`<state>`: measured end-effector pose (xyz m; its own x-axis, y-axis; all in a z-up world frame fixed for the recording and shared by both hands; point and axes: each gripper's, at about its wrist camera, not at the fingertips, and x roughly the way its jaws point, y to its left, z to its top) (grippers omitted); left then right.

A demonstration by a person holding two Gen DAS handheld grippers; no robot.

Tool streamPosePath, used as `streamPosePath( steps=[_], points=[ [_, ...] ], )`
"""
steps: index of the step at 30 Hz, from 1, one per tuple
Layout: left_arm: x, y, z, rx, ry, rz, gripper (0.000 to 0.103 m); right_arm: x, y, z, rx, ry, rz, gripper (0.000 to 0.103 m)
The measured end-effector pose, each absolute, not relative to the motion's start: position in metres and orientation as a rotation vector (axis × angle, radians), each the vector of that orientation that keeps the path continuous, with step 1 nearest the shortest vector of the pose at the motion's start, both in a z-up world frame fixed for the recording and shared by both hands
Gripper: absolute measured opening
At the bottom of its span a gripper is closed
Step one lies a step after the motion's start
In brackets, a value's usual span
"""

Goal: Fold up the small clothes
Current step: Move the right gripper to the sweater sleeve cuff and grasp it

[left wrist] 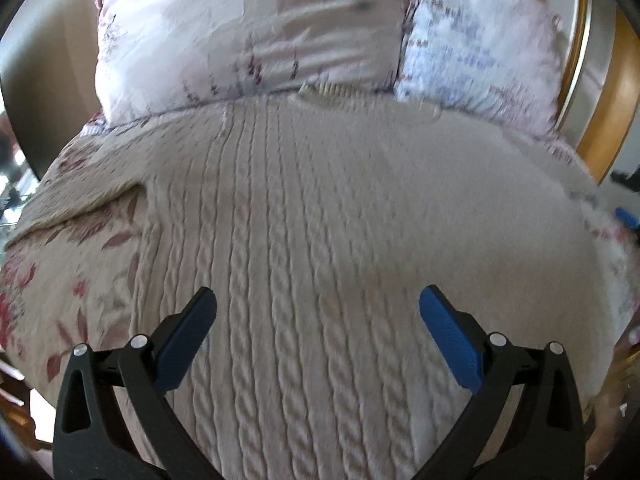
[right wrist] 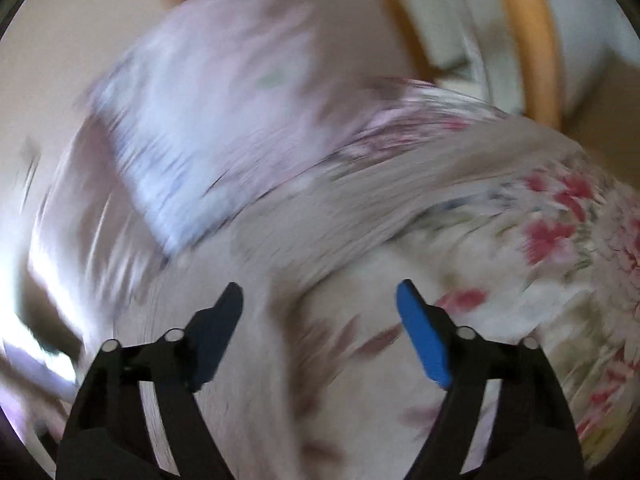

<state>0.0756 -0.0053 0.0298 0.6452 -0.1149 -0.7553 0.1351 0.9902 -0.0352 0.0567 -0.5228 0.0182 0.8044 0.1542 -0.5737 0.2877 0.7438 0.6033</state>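
A cream cable-knit sweater (left wrist: 304, 216) lies spread flat on the floral bedspread (left wrist: 72, 264), its collar toward the pillows. My left gripper (left wrist: 318, 308) is open and empty, just above the sweater's lower part. The right wrist view is heavily blurred. My right gripper (right wrist: 320, 304) is open and empty over the floral bedspread (right wrist: 552, 248), with a pale edge of the sweater (right wrist: 224, 288) at its left finger. The other gripper's blue tip (left wrist: 626, 216) shows at the far right of the left wrist view.
Two pillows stand at the head of the bed, a pink floral one (left wrist: 248, 32) and a bluish one (left wrist: 480, 52). A wooden headboard (left wrist: 600, 120) curves behind them. The bluish pillow (right wrist: 200, 132) also shows in the right wrist view.
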Motion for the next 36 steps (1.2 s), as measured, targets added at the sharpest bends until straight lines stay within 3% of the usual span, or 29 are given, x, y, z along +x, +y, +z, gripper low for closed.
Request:
streamPosePath(
  steps=[7, 12, 23, 36],
  points=[
    [0.102, -0.001, 0.041, -0.013, 0.831, -0.148, 0.101, 0.087, -0.601, -0.013, 0.979, 0.675, -0.227, 0.059],
    [0.12, -0.008, 0.041, 0.037, 0.852, -0.132, 0.101, 0.091, -0.625, -0.029, 1.047, 0.668, -0.297, 0.044],
    [0.146, -0.016, 0.021, 0.062, 0.9, -0.133, 0.101, 0.095, -0.629, -0.028, 0.928, 0.647, -0.401, 0.013],
    [0.154, -0.002, 0.023, -0.024, 0.868, -0.17, 0.101, 0.121, -0.545, 0.055, 0.376, 0.541, -0.347, 0.008]
  ],
)
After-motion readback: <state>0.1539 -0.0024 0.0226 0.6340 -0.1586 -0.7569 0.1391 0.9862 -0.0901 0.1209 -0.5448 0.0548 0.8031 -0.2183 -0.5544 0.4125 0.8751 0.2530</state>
